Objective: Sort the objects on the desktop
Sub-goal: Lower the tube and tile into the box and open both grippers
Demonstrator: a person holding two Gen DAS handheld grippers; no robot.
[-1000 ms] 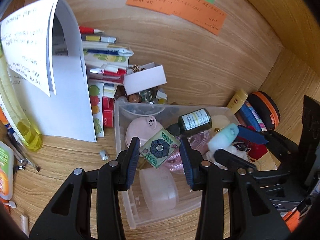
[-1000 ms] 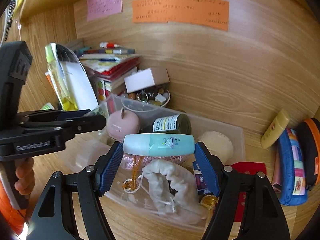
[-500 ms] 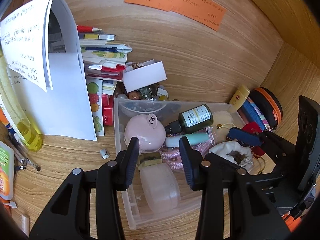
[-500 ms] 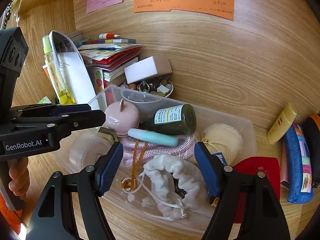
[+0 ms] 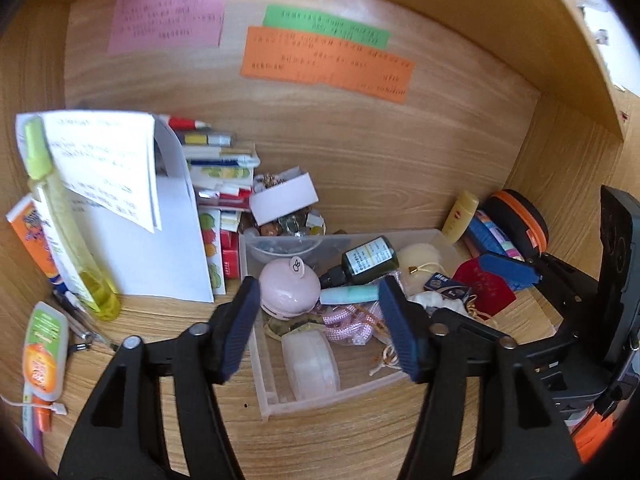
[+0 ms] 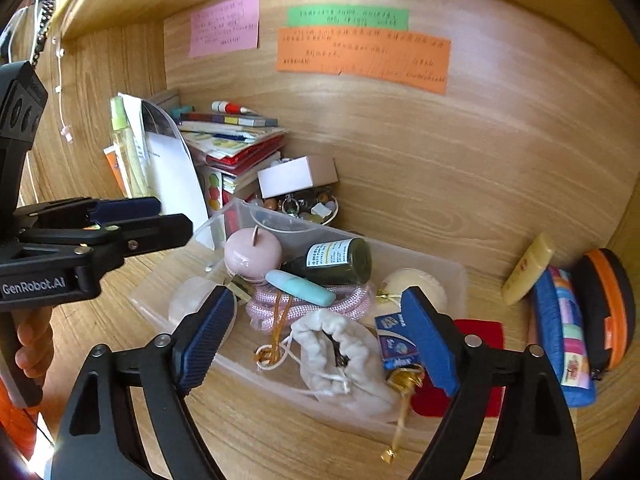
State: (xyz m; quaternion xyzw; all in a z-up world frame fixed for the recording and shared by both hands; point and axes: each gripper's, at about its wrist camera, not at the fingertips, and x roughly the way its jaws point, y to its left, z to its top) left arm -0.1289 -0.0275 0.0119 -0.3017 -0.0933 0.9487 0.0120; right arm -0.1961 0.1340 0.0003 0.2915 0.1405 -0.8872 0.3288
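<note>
Both my claws are spread wide and carry nothing: the left claw (image 5: 316, 320) hangs over the near end of the clear bin (image 5: 280, 398), the right claw (image 6: 320, 336) above the white drawstring pouch (image 6: 344, 356) in the lower middle of its frame. I judge I'm between drops, with the last pieces already in the bin.

A second ago the right claw gripped the mint tube (image 6: 300, 282) and the left a flowered card; both have since let go and pulled back. The tube now lies across the pink rope (image 6: 348, 306), just under the dark green bottle (image 6: 340, 258). The card I can't make out clearly.

Next comes a fresh pick. The yellow tube (image 6: 528, 268) and blue pencil case (image 6: 560, 332) on the desk (image 6: 280, 440) at the right of the frame look nearest for the right claw; it'll need swinging clear of the bin wall first.
</note>
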